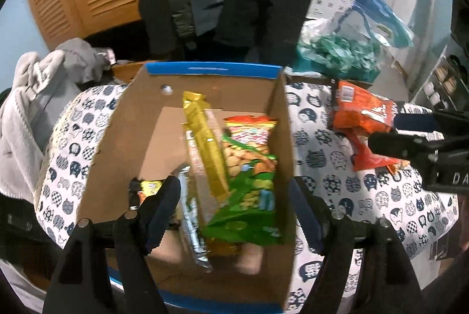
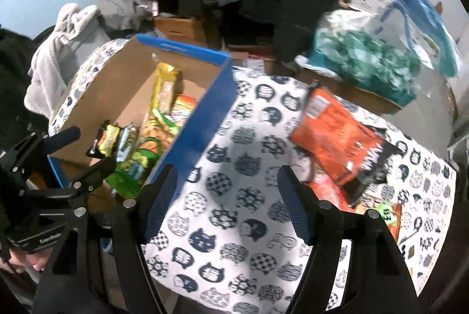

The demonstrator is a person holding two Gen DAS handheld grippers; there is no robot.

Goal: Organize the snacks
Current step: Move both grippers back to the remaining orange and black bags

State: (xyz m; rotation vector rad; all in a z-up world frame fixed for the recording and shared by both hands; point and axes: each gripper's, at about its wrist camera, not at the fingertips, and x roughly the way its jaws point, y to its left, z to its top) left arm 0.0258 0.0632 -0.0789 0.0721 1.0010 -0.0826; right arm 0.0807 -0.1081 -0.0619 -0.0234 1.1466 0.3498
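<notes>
open cardboard box (image 1: 132, 120) with blue rim on the cat-print cloth, holding a long yellow packet (image 1: 202, 138) lying lengthways, a green biscuit bag (image 1: 249, 196) at its right wall, a small yellow-black bar (image 1: 146, 186) near left; orange snack bags (image 2: 337, 138) lying flat, well right of the box

Cardboard box (image 1: 129, 138): matt brown walls inside, blue printed rim. Snack packets (image 1: 246, 185) inside it: glossy crinkled foil and plastic. Beside the box, cat-print tablecloth (image 2: 234, 196) is matt cloth; orange bags (image 2: 337, 144) glossy.
</notes>
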